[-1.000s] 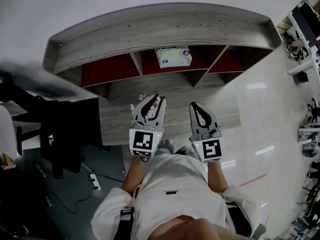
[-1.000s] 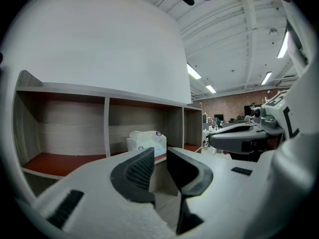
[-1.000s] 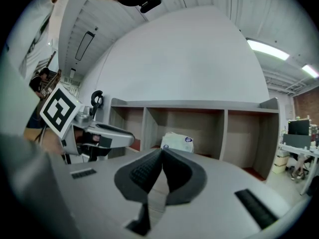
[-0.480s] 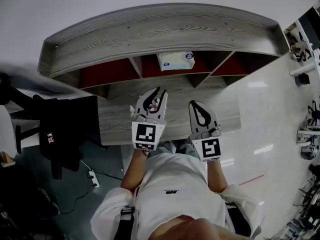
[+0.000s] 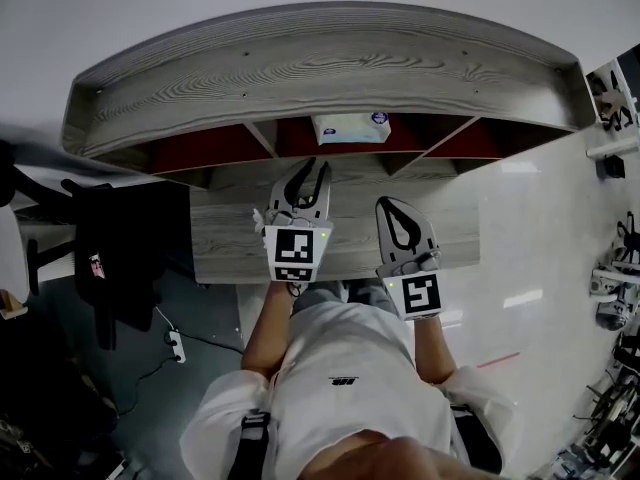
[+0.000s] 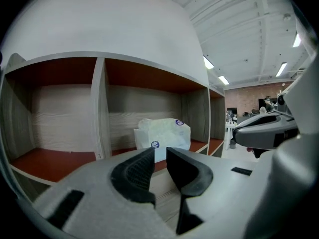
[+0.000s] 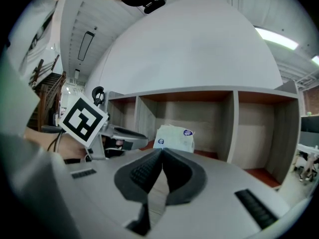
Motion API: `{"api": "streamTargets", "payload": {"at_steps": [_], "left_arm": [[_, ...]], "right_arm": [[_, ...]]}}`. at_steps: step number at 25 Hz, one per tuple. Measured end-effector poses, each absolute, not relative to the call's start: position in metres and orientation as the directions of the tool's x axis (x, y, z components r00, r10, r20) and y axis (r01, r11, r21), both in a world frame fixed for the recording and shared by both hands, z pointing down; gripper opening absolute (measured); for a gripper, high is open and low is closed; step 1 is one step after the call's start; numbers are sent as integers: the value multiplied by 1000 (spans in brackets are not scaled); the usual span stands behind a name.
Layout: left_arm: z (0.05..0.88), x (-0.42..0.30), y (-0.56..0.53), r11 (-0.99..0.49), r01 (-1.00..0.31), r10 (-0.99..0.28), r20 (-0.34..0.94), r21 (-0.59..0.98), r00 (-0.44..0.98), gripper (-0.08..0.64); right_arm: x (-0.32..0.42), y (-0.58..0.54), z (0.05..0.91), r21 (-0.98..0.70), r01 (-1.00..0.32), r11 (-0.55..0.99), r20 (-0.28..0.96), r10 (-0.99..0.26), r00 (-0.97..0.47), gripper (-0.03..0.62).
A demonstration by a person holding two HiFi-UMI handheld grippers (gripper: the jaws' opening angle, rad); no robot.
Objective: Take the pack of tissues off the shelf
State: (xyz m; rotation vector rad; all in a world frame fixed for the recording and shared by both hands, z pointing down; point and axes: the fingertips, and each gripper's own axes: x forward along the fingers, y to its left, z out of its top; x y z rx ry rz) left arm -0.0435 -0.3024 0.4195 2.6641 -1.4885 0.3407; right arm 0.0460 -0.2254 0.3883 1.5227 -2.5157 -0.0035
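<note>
Here, shelf (image 5: pixel 320 68): is showing a grey wood top over red-floored compartments, and is filling more of the head view than a second ago, so the approach is progressing.
Desk (image 5: pixel 230 233): is running below the compartments in the same grey wood.
Left gripper (image 5: pixel 314 171): is leading over the desk, having crept forward toward the middle compartment (image 5: pixel 298 140) during the last second. Its jaws are standing a narrow gap apart with nothing between them, and its own view is sighting the pack (image 6: pixel 164 131) straight beyond that gap. It is looking like the one making the reach. The gap is seeming too narrow for the pack, so the jaws are probably needing to widen before any grasp.
Right gripper (image 5: pixel 388 206): is hanging back just beside the left one, barely shifting since a second ago. Its jaws are pressing together at the tips, holding nothing.
Pack: is sitting upright toward the front of the middle compartment, white with small blue marks. It is resting untouched and apart from both grippers. The reach is only beginning, and neither the grasp nor the lift off the shelf is yet under way.
</note>
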Motion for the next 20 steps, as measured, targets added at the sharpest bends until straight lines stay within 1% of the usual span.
{"api": "streamTargets", "payload": {"at_steps": [13,20], "left_arm": [[437,-39,-349,-473,-878,-857,270,-76,439,89],[438,-37,-351,-468,-880,-860,270,-80,433,54]], "right_arm": [[62,-238,399,102,-870,482,193,-868,-458,25],[69,-235,400,102,-875,472,192,-873,-449,25]]}}
